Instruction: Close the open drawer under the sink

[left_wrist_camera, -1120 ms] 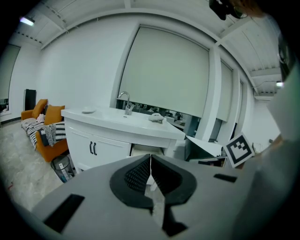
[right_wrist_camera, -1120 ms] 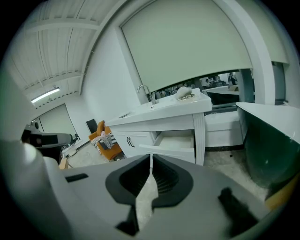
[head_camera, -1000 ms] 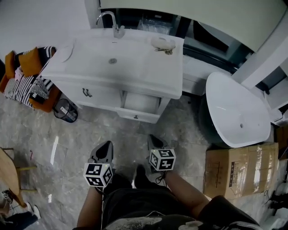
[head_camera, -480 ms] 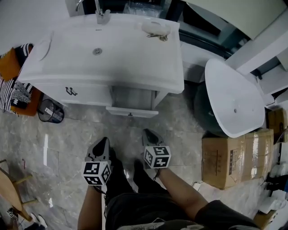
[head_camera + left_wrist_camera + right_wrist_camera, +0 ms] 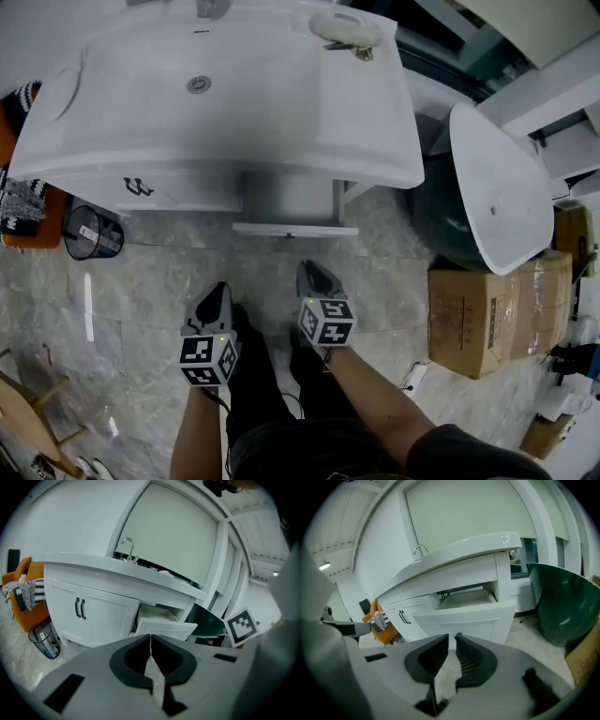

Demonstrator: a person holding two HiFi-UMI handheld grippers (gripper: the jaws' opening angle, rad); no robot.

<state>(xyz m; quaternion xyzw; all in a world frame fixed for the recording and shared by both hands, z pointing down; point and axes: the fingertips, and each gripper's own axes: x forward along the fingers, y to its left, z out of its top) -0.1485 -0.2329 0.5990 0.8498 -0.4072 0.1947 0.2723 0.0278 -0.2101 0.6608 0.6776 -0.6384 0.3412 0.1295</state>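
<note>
The white panelled drawer under the white sink stands pulled out, untouched. The left hand-held gripper and right hand-held gripper hover short of it, jaws together, holding nothing. The whole push remains.

The head view looks steeply down on the counter and open drawer. The left gripper view and right gripper view sit low and near, facing the cabinet front side by side; all three share that drawer.
</note>
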